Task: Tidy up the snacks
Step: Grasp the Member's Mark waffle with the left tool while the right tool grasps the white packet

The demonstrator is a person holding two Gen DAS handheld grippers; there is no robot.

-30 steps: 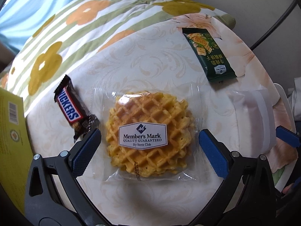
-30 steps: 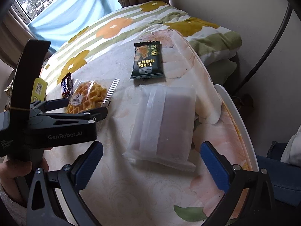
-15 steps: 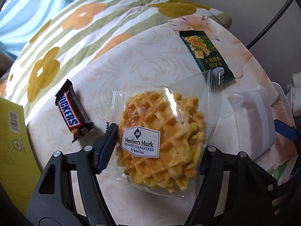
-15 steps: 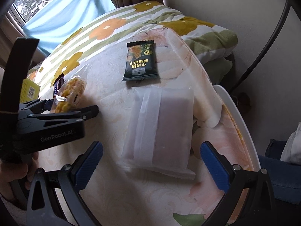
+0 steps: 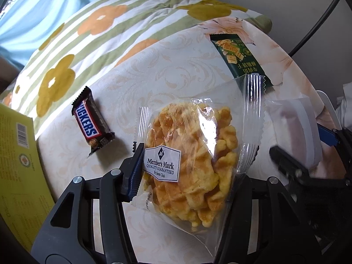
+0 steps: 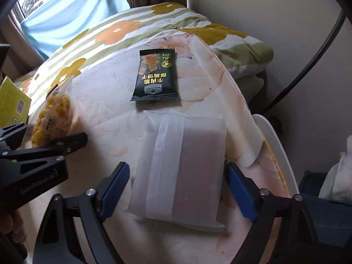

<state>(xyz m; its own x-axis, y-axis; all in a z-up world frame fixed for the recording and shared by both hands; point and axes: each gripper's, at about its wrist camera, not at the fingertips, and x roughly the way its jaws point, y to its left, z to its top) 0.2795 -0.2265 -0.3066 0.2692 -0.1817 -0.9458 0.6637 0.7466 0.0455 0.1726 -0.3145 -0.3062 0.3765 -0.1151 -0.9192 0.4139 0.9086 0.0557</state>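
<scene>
now | left gripper (image 5: 187, 171) grasping 1 waffle pack (image 5: 193, 160) | right gripper (image 6: 178, 189) released | 1 snickers bar (image 5: 92, 121) | 1 green packet (image 6: 156, 74)

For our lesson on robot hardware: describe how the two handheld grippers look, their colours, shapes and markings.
Both are black plastic frames with triangular cut-outs and silver screws. The right gripper has two angled fingers faced with blue ribbed pads. The left gripper is built alike, and in the right view its side bears white lettering, "GenRobot.AI".

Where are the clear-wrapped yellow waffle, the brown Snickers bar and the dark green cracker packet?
Clear-wrapped yellow waffle (image 5: 189, 160), left wrist view, on the waffle itself.
Brown Snickers bar (image 5: 89, 124), left wrist view, on the blue logo.
Dark green cracker packet (image 6: 155, 76), right wrist view, wrapper's middle.
</scene>
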